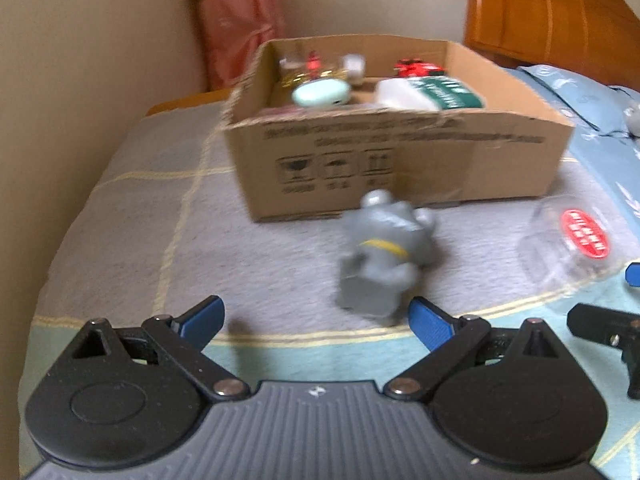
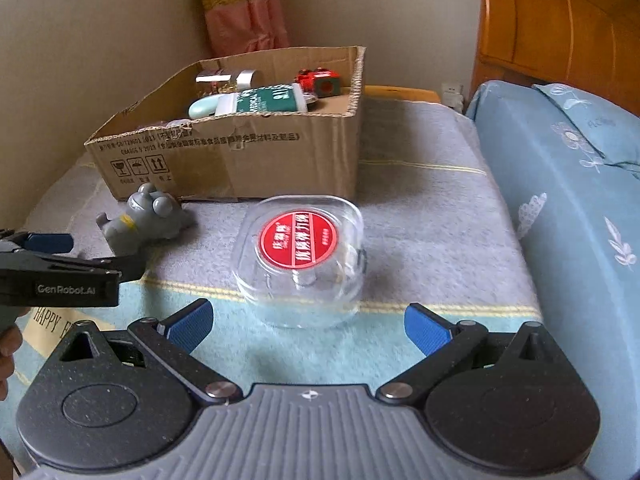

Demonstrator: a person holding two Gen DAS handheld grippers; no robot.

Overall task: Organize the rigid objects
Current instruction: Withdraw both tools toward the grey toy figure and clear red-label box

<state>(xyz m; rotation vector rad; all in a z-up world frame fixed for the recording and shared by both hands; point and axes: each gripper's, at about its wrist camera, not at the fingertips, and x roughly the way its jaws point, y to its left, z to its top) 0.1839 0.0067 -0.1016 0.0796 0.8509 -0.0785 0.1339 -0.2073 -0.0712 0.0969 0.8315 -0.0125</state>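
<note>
Blue-padded fingers of the left gripper (image 1: 316,320) spread wide just above the bed cover (image 1: 132,216), holding nothing; the grey toy figure (image 1: 382,258) lies on its side right in front of them, nearer the right-hand pad, though the blur in the left wrist view hides whether that pad touches it. Seen from the right wrist view, the same toy (image 2: 146,222) rests close to the cover's left edge, between the left gripper and the front wall of the cardboard box (image 2: 256,160), just apart from the box.

Equally wide stands the right gripper (image 2: 308,326), empty, its pads level with the near side of the clear plastic container (image 2: 302,258). That container sits on the cover's grey part near the yellow stripe, a round red label on its lid, well clear of the box and to the right of the toy.

Farther back, toward the far edge of the cover, the open box holds several things: a mint-green oval case (image 2: 202,107), a white-and-green packet (image 2: 268,99) lying flat beside it, a red toy (image 2: 316,79) in the far right corner and a silvery piece (image 2: 224,77) at the back wall. A folded blue quilt (image 2: 568,208) runs along the cover's right edge, with a wooden headboard (image 2: 560,28) behind it and a pink curtain (image 2: 246,12) hanging in the far corner of the room.
</note>
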